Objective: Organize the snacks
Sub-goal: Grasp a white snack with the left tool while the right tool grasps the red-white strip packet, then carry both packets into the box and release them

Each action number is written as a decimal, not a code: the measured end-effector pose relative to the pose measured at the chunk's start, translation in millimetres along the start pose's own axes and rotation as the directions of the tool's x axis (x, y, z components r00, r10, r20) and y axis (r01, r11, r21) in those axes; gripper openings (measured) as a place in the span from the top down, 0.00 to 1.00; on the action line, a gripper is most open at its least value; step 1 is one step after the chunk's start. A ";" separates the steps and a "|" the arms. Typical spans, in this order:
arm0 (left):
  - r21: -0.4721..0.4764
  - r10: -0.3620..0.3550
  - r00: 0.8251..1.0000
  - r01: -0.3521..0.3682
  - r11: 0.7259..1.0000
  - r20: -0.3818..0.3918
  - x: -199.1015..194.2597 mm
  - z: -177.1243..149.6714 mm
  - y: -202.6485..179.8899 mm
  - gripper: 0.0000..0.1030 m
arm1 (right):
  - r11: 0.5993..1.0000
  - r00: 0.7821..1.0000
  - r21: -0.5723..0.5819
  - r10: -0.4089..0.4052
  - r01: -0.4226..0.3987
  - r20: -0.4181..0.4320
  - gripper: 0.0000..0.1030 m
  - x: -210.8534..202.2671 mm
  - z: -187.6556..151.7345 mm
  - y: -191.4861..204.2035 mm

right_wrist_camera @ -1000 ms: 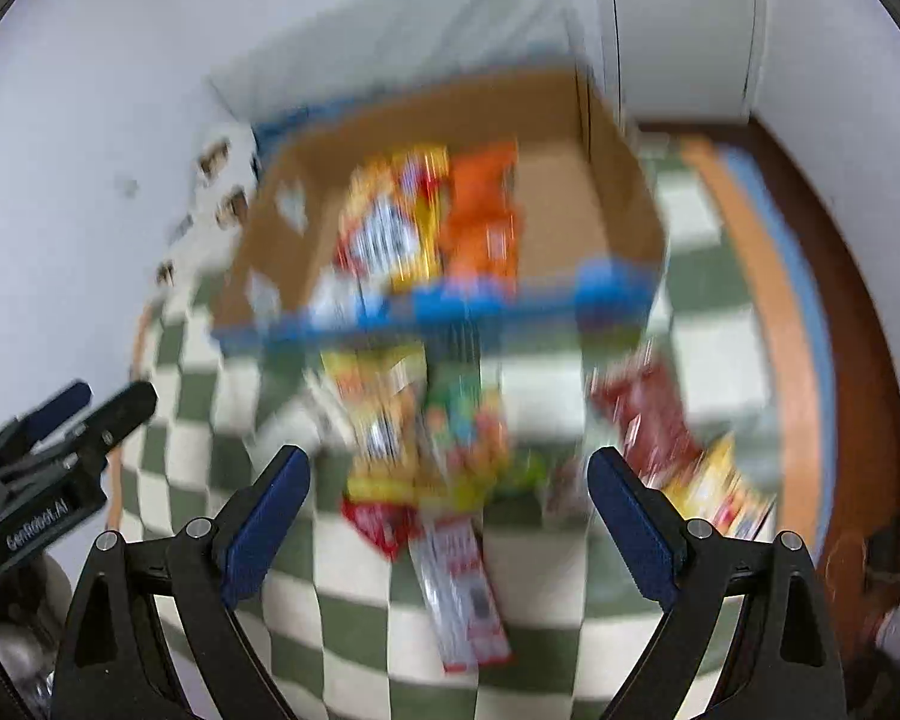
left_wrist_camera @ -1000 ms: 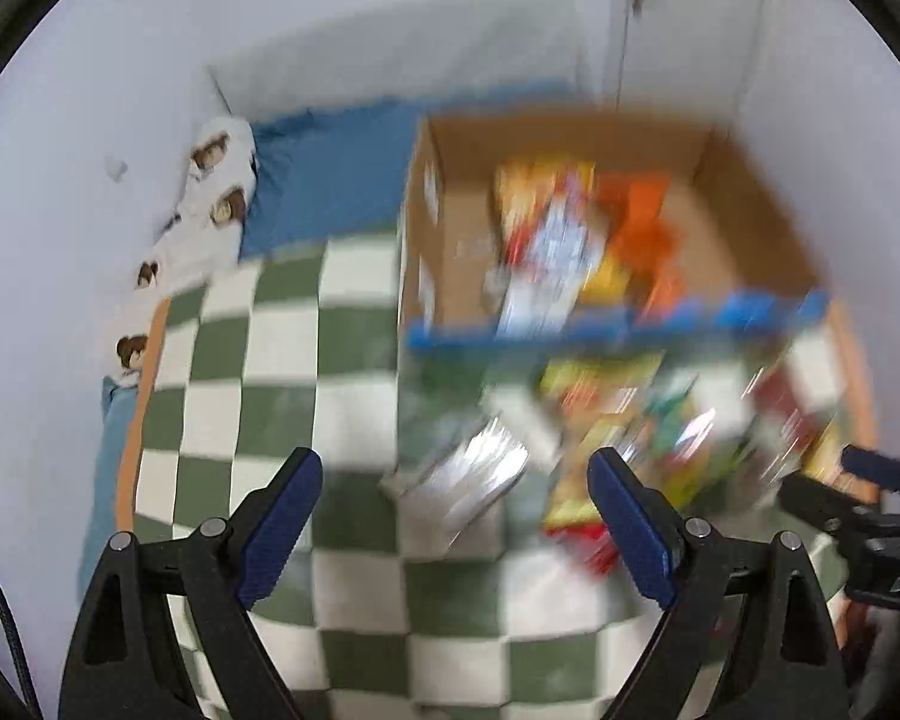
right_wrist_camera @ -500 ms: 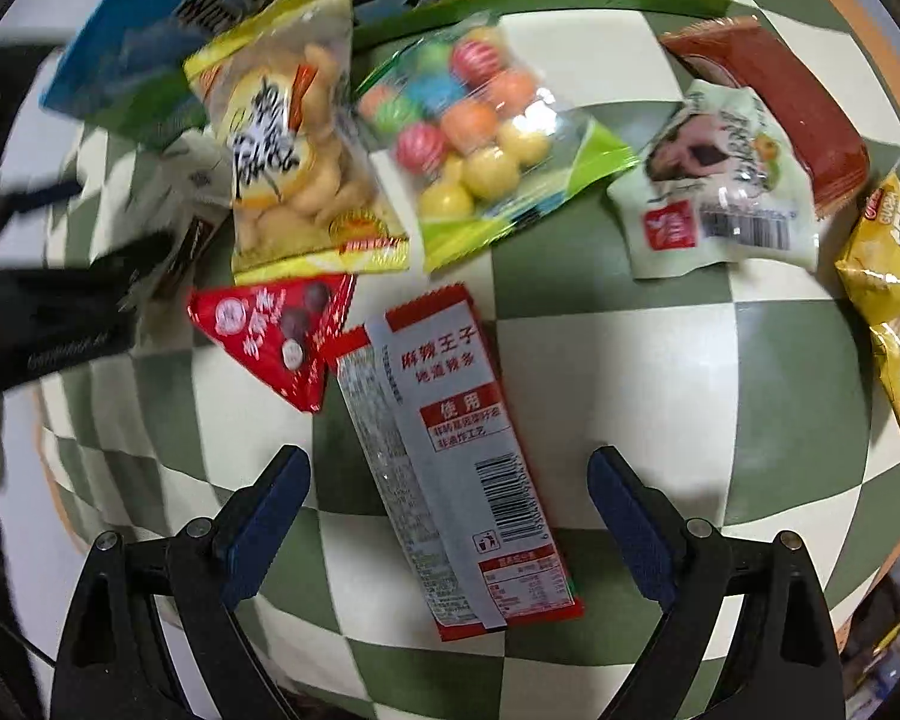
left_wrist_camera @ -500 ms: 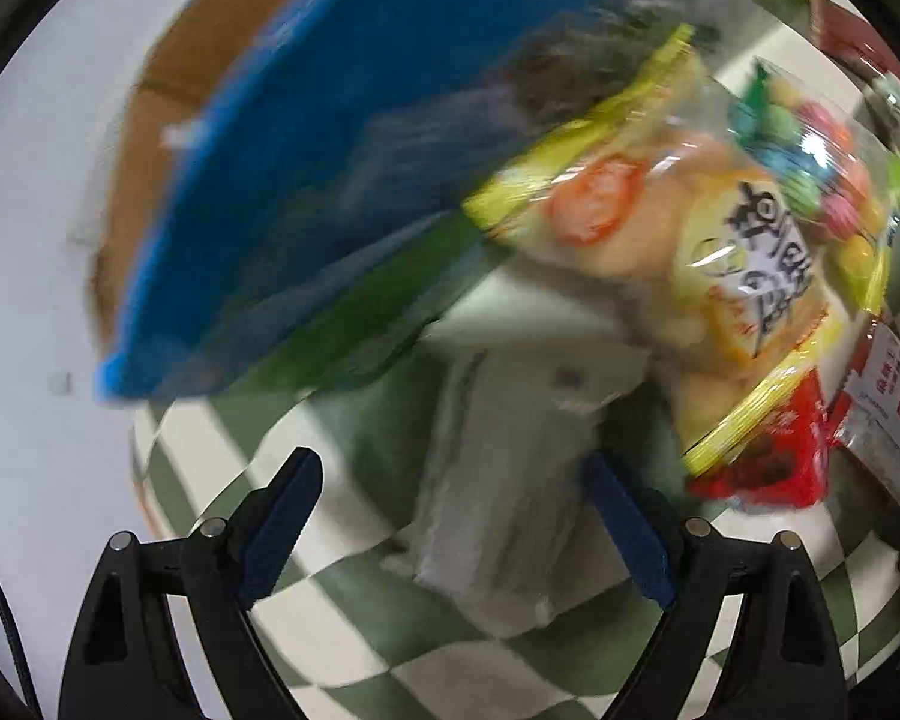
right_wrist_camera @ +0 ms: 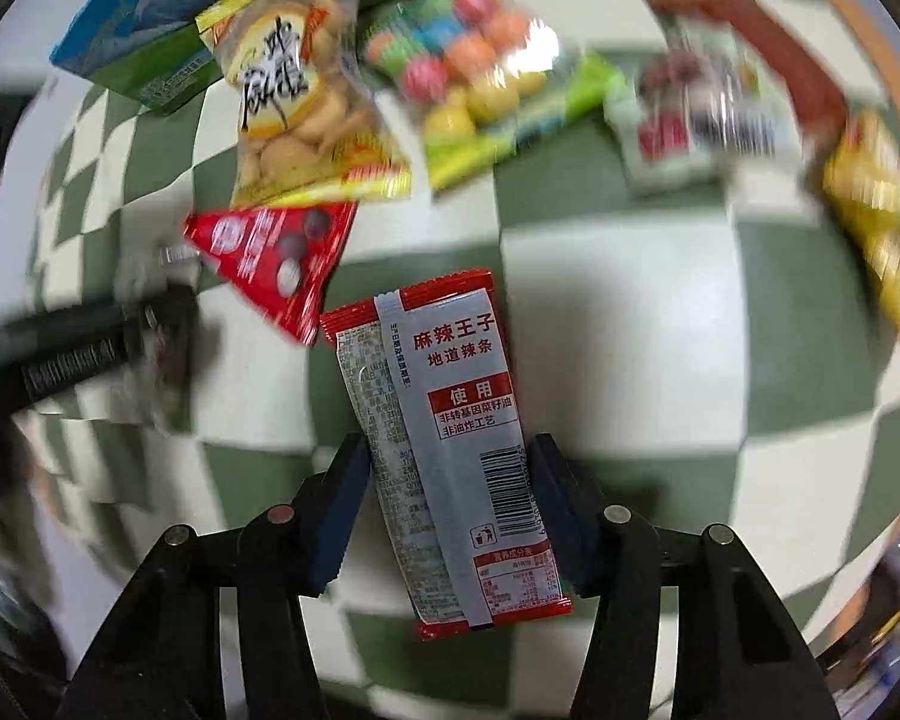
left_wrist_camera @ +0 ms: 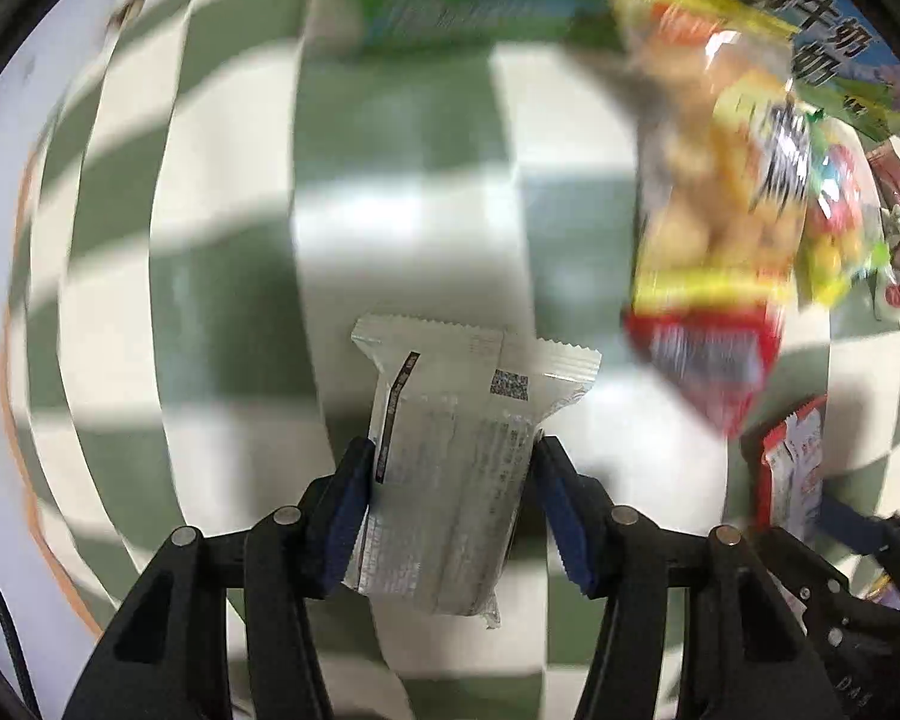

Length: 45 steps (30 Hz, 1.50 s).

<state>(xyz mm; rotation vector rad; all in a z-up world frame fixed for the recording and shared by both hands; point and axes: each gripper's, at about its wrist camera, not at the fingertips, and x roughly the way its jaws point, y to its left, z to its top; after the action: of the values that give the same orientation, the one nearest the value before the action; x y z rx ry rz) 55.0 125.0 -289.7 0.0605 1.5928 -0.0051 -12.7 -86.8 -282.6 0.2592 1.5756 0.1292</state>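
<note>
Left gripper [left_wrist_camera: 450, 480] closing on silver packet [left_wrist_camera: 450, 480], lower centre; right gripper [right_wrist_camera: 450, 480] closing on red-edged packet [right_wrist_camera: 450, 450] — pads touching both. Squeeze mid-body, lift straight — avoid red triangle packet [right_wrist_camera: 270, 258].

1. A silver-white packet [left_wrist_camera: 450, 480] with a serrated top edge and small grey print lies flat on the green-and-white checked cloth [left_wrist_camera: 390, 210].
2. A red-edged grey packet [right_wrist_camera: 450, 444] with a barcode lies lengthwise on the cloth.
3. A red triangular packet [right_wrist_camera: 276, 258] lies just beside it.
4. A yellow-edged biscuit bag [right_wrist_camera: 294, 90] partly overlaps the red triangular packet.
5. A green bag of coloured balls [right_wrist_camera: 474, 66] lies next to the biscuit bag.
</note>
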 end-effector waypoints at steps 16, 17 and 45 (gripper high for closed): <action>-0.010 -0.012 1.000 0.011 1.000 -0.021 19.5 -38.6 9.1 0.43 | 0.997 0.998 -0.056 -0.061 0.061 -0.001 0.44 35.7 -20.7 29.1; -0.021 -0.009 1.000 0.009 1.000 -0.016 18.3 -44.4 8.0 0.43 | 0.996 0.997 -0.051 -0.073 0.073 0.014 0.46 34.9 -22.8 28.3; -0.004 -0.301 0.894 0.320 0.947 0.332 -214.5 52.5 -33.2 0.47 | 0.981 0.906 -0.081 0.195 -0.178 0.375 0.55 -209.8 74.2 11.6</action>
<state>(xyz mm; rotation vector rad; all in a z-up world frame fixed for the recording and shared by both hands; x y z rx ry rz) 110.7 82.0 -77.8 -0.2331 1.2525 -0.2086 63.1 -132.9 -78.2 0.3771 1.1559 0.2483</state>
